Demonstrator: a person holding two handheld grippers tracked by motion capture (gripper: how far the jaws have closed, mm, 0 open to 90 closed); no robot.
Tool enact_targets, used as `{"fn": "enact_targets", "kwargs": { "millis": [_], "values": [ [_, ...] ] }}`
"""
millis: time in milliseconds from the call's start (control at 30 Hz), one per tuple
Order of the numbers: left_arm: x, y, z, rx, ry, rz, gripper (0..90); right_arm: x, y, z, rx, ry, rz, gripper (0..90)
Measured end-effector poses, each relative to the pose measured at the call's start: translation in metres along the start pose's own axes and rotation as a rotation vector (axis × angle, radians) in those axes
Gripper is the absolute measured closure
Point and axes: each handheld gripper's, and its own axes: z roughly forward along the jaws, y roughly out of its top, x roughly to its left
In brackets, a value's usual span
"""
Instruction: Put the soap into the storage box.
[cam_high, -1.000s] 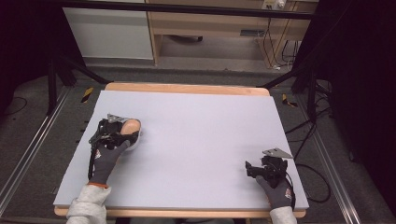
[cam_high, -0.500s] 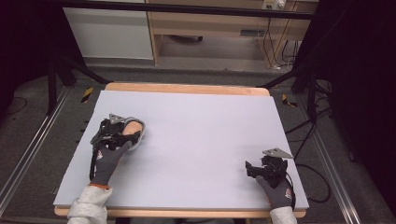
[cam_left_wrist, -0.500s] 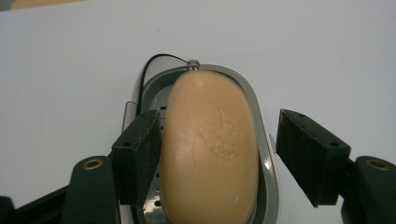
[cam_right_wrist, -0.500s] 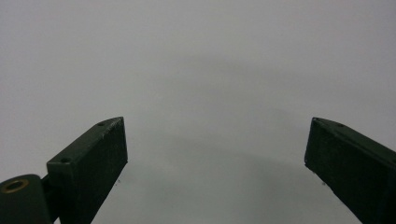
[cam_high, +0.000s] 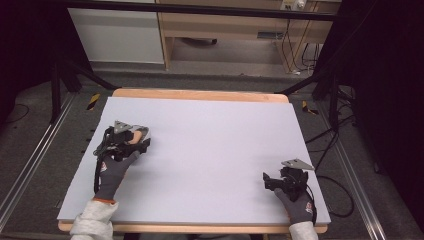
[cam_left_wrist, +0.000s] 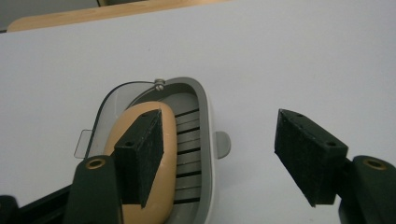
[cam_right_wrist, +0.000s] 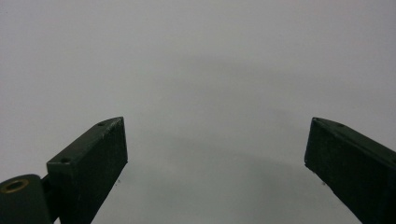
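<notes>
A grey soap dish (cam_left_wrist: 204, 105) with a slatted floor lies at the left of the table, and a tan bar of soap (cam_left_wrist: 169, 140) rests in it. My left gripper (cam_left_wrist: 217, 117) hangs over the dish (cam_high: 144, 132). One pad is above the soap and the other is outside the dish's rim, over bare table. Its jaws have just been closing, with the rim and part of the soap between them, but neither pad presses on anything. At the table's near right, my right gripper (cam_high: 269, 181) stands open (cam_right_wrist: 215, 122) over plain white surface.
The white table top (cam_high: 210, 145) has a wooden edge (cam_high: 200, 94) at the far side. Black stand legs (cam_high: 55, 85) and floor rails flank it. Cables (cam_high: 330, 150) lie on the floor at the right, and a cabinet stands behind.
My left gripper has edged slightly over the soap dish, and less of the soap shows from above. My right hand has kept still.
</notes>
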Motion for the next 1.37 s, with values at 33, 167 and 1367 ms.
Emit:
{"fn": "enact_targets", "kwargs": {
  "millis": [33, 167, 1367],
  "values": [
    [-0.001, 0.000, -0.002, -0.008, -0.008, -0.007, 31.9, 0.000, 0.000, 0.000, -0.002, -0.001, -0.001, 6.2],
    [-0.003, -0.004, -0.009, -0.017, -0.040, -0.002, 33.2, -0.001, 0.000, -0.002, -0.009, -0.005, 0.001, 6.2],
    [0.015, -0.099, -0.040, 0.077, 0.012, 0.027, 24.9, -0.026, -0.012, -0.004, 0.010, -0.061, 0.078, 6.3]
  ]
}}
